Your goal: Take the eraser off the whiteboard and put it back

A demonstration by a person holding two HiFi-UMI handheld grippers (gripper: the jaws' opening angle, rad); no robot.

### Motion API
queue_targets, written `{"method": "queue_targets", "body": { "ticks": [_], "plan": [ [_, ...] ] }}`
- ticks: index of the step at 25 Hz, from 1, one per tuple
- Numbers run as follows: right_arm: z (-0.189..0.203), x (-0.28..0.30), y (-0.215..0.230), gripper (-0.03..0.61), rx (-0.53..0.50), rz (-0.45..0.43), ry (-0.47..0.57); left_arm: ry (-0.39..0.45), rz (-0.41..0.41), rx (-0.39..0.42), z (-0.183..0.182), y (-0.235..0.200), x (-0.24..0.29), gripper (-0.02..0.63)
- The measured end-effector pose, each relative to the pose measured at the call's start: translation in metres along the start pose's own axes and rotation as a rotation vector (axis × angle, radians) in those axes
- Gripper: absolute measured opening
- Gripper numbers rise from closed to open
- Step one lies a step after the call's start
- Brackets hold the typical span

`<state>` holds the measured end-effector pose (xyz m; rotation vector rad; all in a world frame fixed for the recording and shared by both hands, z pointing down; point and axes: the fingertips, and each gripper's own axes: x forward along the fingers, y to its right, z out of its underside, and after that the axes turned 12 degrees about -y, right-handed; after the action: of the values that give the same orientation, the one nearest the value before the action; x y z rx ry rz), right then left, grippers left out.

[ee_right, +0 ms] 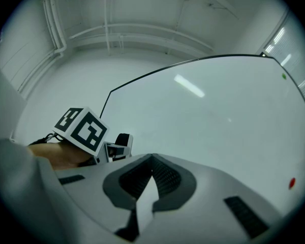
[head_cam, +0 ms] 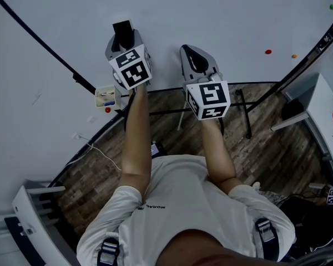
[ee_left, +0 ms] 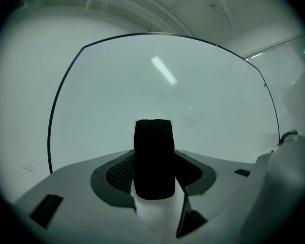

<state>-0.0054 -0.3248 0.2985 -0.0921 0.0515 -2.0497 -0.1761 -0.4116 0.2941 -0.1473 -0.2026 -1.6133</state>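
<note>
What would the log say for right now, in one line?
left gripper: shut on black eraser, at whiteboard | right gripper: shut, empty

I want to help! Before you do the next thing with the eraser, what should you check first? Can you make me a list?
1. Eraser sits between the left hand-held gripper jaws: ok, the pads meet both its sides.
2. Eraser sits straight in the grip: ok, it is upright and centred.
3. Eraser is clear of the whiteboard: cannot tell, as its far end is right at the board.
4. Right hand-held gripper is empty and out of the way: ok, its jaws are together with nothing in them, and it is beside the left one.
5. Board near the eraser is bare: ok, the coloured dots are far off to the right.
</note>
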Motion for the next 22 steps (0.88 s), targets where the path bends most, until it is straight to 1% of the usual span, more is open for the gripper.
{"method": "queue_targets", "body": {
  "ticks": [4,22],
  "plan": [
    [-0.001,-0.002,-0.002,0.012,0.0,-0.001,0.0,0.007,-0.005,0.007,-0.001,-0.002,-0.006,0.222],
    [-0.001,-0.016,-0.007,0.012,0.014,-0.001,-0.003,0.054,0.03,-0.003,-0.004,0.007,-0.054,0.222]
  ]
}}
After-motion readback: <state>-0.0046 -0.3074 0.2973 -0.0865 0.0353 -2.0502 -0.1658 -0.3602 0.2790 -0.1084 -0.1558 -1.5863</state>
